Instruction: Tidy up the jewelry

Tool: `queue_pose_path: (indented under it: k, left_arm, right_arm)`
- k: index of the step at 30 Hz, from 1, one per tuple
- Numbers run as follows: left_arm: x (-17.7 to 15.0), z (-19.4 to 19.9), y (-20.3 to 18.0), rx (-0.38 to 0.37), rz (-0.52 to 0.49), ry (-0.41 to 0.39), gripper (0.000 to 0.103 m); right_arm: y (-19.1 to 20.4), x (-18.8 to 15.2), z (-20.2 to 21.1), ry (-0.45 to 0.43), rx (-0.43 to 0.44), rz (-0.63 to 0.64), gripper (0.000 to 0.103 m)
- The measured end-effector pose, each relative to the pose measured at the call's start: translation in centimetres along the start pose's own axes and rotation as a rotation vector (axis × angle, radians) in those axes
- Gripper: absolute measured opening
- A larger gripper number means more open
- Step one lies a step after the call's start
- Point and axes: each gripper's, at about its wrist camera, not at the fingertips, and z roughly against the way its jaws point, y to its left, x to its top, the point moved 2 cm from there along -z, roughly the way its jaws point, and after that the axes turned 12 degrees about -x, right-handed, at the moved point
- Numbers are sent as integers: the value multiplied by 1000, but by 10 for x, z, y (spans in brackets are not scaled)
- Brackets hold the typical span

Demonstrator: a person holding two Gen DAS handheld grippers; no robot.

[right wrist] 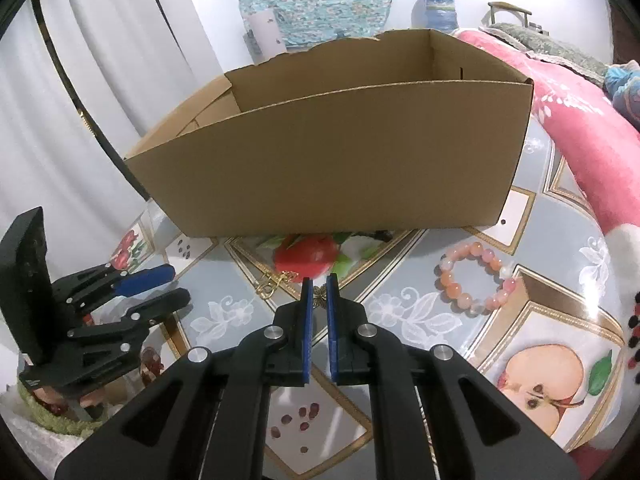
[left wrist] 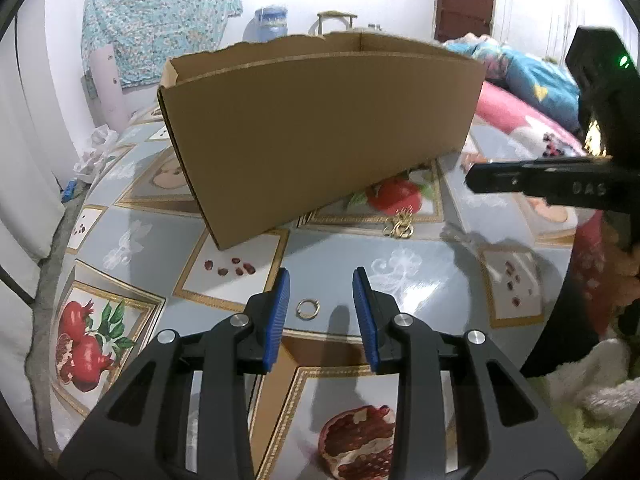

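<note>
An open cardboard box (left wrist: pixel 312 128) stands on the patterned table; it also shows in the right wrist view (right wrist: pixel 332 160). A small gold ring (left wrist: pixel 307 307) lies on the table between the fingertips of my open left gripper (left wrist: pixel 322 292). Gold earrings (left wrist: pixel 400 224) lie near the box; they show in the right wrist view (right wrist: pixel 272 282) too. My right gripper (right wrist: pixel 319 292) is nearly closed on a small gold floral piece (right wrist: pixel 319 299) at its tips. A pink bead bracelet (right wrist: pixel 476 276) lies to its right. The right gripper (left wrist: pixel 476 180) appears at the right in the left wrist view.
The tablecloth (left wrist: pixel 380 252) has fruit prints and gold-framed squares. A pink blanket (right wrist: pixel 580 120) is heaped at the table's right side. The left gripper (right wrist: pixel 172 284) is seen at the left of the right wrist view.
</note>
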Motion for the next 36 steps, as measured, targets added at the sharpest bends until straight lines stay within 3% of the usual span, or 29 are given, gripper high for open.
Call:
queue_pose_path:
  k: [8, 15, 21, 23, 36]
  left_arm:
    - [-8, -3, 8, 40, 60, 53, 21]
    - [-10, -4, 1, 46, 45, 66, 9]
    - [-11, -5, 0, 55, 33, 65, 8]
    - [-11, -4, 1, 61, 30, 59, 0]
    - [-13, -2, 4, 47, 35, 34, 0]
  right_arm:
    - [0, -2, 0, -5, 11, -8, 7]
    - [-3, -2, -2, -1, 15, -20, 7]
    - [-4, -3, -5, 3, 23, -34, 7]
    - [-4, -2, -4, -1, 23, -32, 7]
    - [-6, -1, 0, -11, 27, -35, 7]
